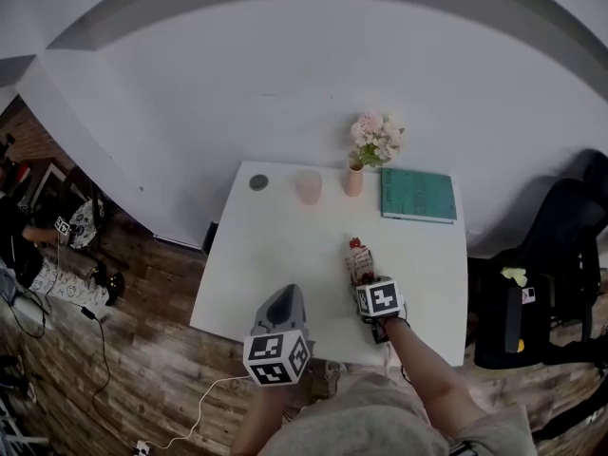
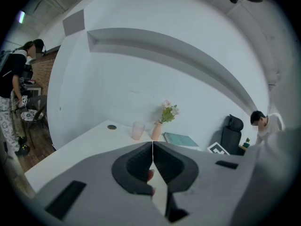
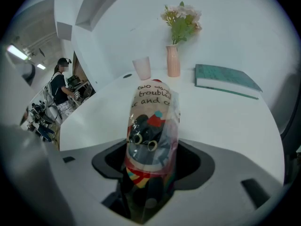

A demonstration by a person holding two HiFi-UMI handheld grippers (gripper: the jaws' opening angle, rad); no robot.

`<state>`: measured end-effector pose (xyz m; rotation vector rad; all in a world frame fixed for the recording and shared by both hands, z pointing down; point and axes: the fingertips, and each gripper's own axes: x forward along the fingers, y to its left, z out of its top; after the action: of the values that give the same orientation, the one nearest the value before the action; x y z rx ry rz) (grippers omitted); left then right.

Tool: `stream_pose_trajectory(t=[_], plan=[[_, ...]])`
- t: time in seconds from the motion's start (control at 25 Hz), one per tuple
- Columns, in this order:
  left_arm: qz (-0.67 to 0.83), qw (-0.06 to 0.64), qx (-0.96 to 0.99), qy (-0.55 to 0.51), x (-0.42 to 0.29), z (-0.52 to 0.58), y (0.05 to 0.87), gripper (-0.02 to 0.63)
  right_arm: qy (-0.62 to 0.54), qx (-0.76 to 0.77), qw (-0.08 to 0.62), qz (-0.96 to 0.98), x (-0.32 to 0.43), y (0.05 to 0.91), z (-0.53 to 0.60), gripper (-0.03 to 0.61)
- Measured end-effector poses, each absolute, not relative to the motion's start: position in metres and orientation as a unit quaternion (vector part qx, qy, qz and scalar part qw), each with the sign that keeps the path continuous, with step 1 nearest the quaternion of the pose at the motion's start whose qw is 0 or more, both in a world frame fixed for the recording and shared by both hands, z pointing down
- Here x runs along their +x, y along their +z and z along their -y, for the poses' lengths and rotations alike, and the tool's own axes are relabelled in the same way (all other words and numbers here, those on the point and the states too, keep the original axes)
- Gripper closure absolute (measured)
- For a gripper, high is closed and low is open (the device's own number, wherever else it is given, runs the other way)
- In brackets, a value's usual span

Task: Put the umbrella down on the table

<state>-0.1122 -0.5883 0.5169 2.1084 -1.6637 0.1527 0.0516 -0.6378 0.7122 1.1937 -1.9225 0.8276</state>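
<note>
White table (image 1: 275, 255) on a wood-plank floor (image 1: 142, 350), backed against a pale wall (image 1: 285, 65). Nearest, over the table's near edge, left gripper (image 1: 285, 294) roughly level, jaws pressed together tip to tip, nothing between them. Just to its right and a little farther in, right gripper (image 3: 153, 161) tilted steeply down toward the tabletop, jaws spread wide and clamped on the near end of the umbrella (image 3: 150, 121). Umbrella folded short, wrapped in a clear plastic sleeve, printed with cartoon eyes, coloured stripes and some lettering, pointing away from the person, a little right of the table's middle; resting on the tabletop or just above it, not clear from either view. Bare white tabletop beyond. Along the far edge, left to right: small dark round disc (image 1: 258, 182), pale pink cup (image 1: 308, 186), slim pink vase (image 1: 353, 180) with pale flowers (image 1: 376, 139), then teal book (image 1: 418, 195) lying flat near the far right corner. Off the table's right side, black chair (image 1: 560, 245). Far off to the left, person (image 3: 60, 86) standing by cluttered equipment.
</note>
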Motion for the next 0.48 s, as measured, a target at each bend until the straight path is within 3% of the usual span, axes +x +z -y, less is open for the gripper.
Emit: stream_pose_trajectory(t=[0.48], plan=[[0.610, 0.218, 0.760, 0.056, -0.124, 0.565, 0.508, 0.606, 0.313, 0.464, 0.373, 0.740, 0.047, 0.717, 0.637, 0.308]])
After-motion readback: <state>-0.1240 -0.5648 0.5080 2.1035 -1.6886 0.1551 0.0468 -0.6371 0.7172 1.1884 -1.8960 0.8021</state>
